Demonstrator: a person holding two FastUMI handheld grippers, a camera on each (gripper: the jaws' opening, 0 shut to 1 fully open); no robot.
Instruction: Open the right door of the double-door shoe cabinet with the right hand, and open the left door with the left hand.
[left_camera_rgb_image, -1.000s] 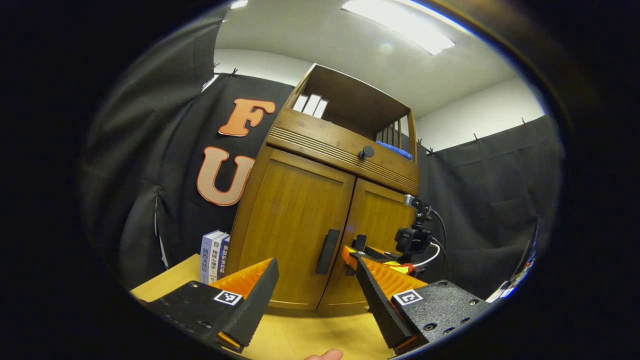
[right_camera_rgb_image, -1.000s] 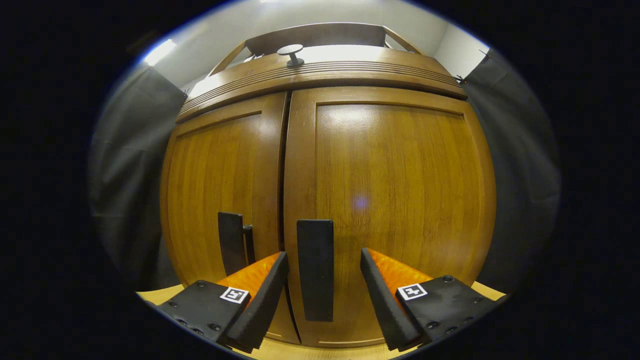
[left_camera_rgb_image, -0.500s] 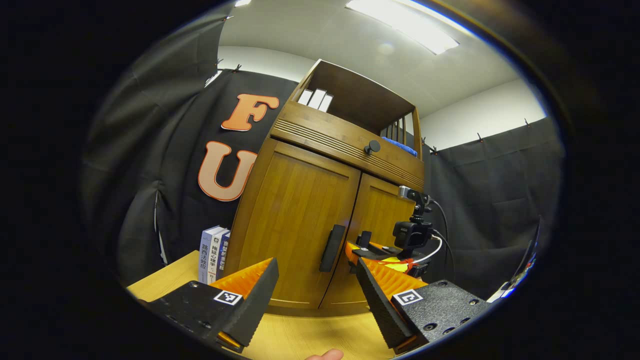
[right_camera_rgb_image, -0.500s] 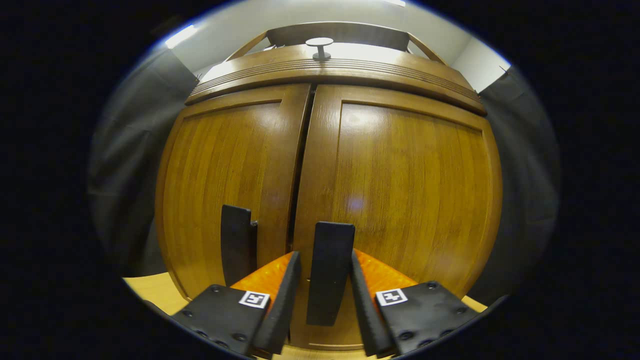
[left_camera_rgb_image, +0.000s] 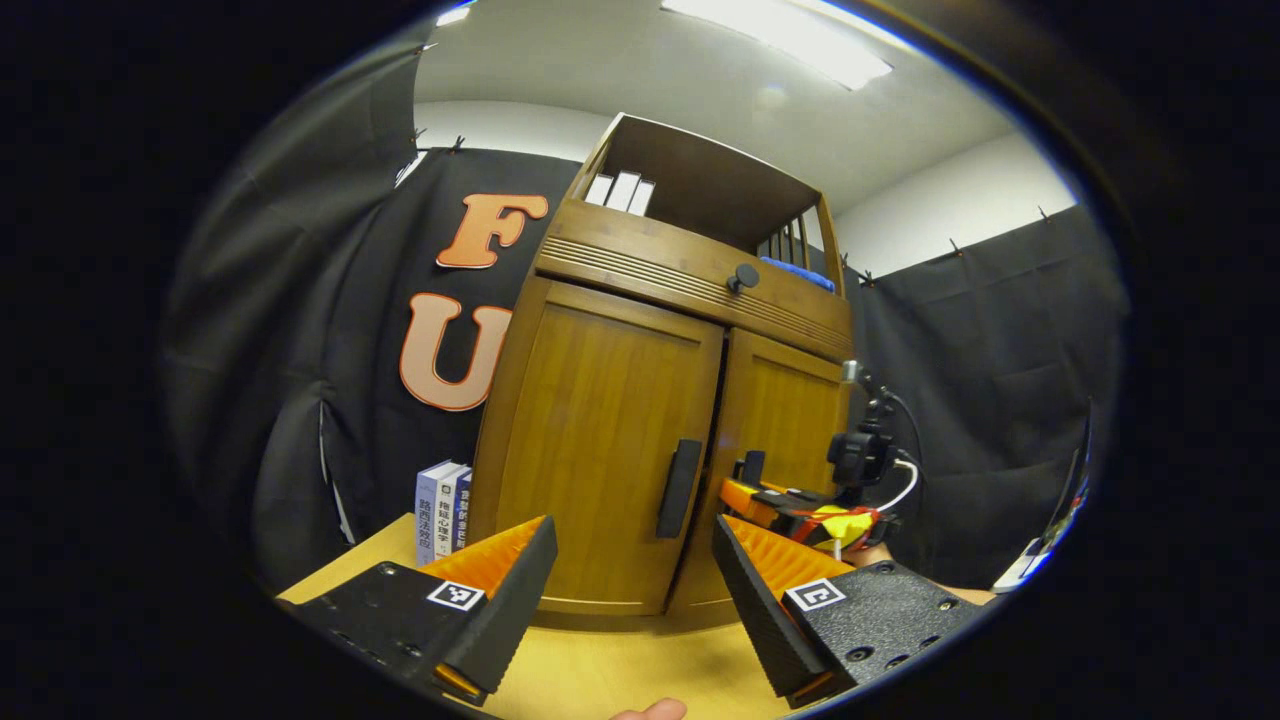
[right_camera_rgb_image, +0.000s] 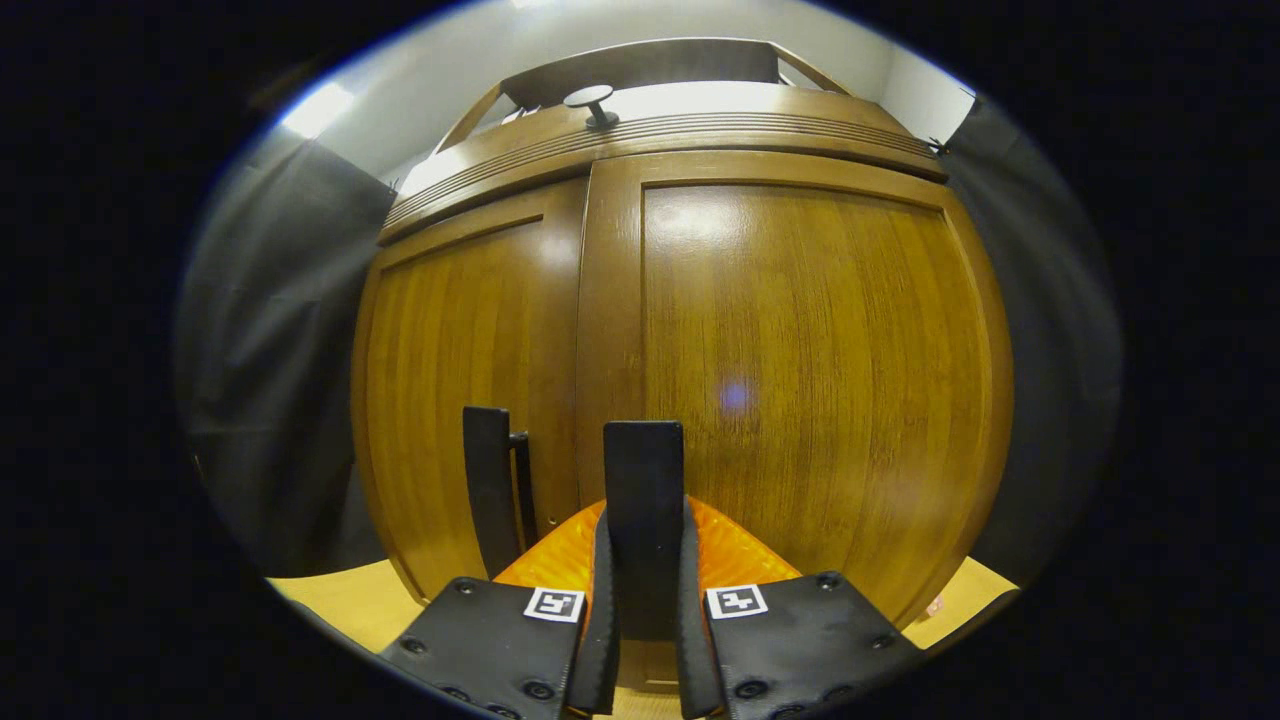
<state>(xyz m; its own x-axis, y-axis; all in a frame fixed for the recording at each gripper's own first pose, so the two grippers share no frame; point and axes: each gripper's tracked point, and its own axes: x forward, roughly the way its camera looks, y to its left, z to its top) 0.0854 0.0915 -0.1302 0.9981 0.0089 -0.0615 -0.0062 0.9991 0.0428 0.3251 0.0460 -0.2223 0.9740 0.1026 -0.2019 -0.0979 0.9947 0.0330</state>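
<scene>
here the right gripper (right_camera_rgb_image: 645, 600) jaws clamp the right door handle (right_camera_rgb_image: 643, 500); left gripper (left_camera_rgb_image: 630, 590) jaws apart.

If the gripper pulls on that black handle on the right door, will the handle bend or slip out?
Probably not. The right door handle looks like a thick, rigid bar, so it should stay stiff. The right gripper has both fingers pressed flat on its sides, so slipping seems unlikely. The right door is a solid-looking wooden panel, so it will likely swing stiffly rather than flex.
</scene>
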